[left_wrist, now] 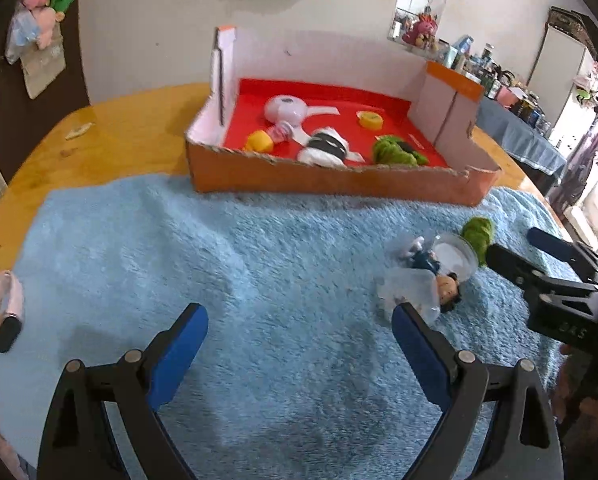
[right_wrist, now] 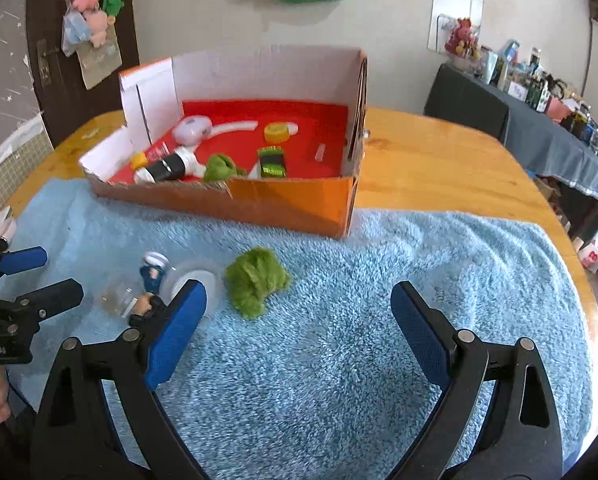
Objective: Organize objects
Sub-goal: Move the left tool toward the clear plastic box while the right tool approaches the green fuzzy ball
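An orange cardboard box (left_wrist: 327,186) (right_wrist: 295,204) with a red lining stands at the far side of a blue towel (left_wrist: 219,264) (right_wrist: 379,264). It holds a white device, yellow pieces, a black-and-white roll, a green fuzzy toy and a green toy car (right_wrist: 273,164). On the towel lie a second green fuzzy toy (left_wrist: 477,234) (right_wrist: 255,280) and a small doll in clear plastic shells (left_wrist: 427,276) (right_wrist: 151,280). My left gripper (left_wrist: 299,316) (right_wrist: 61,274) is open over bare towel, left of the doll. My right gripper (right_wrist: 299,292) (left_wrist: 513,242) is open, just right of the fuzzy toy.
The towel covers a round wooden table (right_wrist: 439,160). A white and black gadget (left_wrist: 5,312) lies at the table's left edge. A cluttered side table under a dark cloth (right_wrist: 539,136) stands to the right. Plush toys hang on a dark door (right_wrist: 87,8) behind.
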{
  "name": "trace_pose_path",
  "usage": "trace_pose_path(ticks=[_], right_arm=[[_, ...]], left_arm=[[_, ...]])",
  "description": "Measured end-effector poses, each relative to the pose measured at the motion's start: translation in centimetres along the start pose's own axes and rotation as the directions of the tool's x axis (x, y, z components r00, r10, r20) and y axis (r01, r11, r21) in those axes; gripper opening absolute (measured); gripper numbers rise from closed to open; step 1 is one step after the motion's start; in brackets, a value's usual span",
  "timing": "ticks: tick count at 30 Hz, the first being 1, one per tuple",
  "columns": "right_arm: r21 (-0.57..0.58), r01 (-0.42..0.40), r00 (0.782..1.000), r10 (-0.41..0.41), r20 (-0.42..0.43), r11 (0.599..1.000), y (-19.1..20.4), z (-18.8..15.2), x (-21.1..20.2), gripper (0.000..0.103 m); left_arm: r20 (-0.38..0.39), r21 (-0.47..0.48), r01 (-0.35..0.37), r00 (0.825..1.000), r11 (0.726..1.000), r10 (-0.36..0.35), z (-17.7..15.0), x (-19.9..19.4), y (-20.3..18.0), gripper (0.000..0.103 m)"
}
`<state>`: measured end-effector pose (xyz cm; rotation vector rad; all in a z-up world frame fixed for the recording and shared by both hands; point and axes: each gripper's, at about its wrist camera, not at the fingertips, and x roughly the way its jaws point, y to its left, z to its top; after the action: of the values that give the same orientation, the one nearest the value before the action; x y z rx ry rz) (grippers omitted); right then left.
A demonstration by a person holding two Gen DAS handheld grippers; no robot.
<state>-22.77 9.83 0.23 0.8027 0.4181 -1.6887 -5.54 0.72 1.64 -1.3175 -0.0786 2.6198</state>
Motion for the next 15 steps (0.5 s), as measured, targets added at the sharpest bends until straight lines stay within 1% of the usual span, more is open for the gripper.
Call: trace_pose_path(ticks=[2, 5, 7, 12, 15], right_arm=[[0.011, -0.028, 0.999, 0.028, -0.026, 1.0, -0.3, 0.1, 0.5, 0.095], [0.029, -0.043, 0.997, 0.045, -0.062, 0.999, -0.9, 0.3, 1.2, 0.095], [0.039, -0.052, 0.996, 0.054, -0.071, 0.998, -1.1, 0.6, 1.5, 0.095], [0.061, -0.09, 0.991, 0.095, -0.095, 0.994, -1.4, 0.9, 2.2, 0.095], [0.081, -0.124, 0.985, 0.133, -0.113, 0.989, -1.5, 1.1, 2.7, 0.095]], left_arm=[[-0.009, 0.009, 0.024, 1.0, 1.0, -0.024, -0.1, 0.1, -0.4, 0.095], [-0.011, 0.042, 0.032, 0.999, 0.999, -0.031, 0.0, 0.1, -1.3, 0.095], [-0.017, 0.058, 0.026, 1.0, 0.998, -0.025, 0.1, 0.4, -1.7, 0.095], [-0.038, 0.079, 0.036, 0.999, 0.996, -0.033, 0.2, 1.1, -2.4, 0.095], [-0.044, 0.089, 0.041, 0.998, 0.995, -0.037, 0.4, 1.3, -2.8, 0.095]])
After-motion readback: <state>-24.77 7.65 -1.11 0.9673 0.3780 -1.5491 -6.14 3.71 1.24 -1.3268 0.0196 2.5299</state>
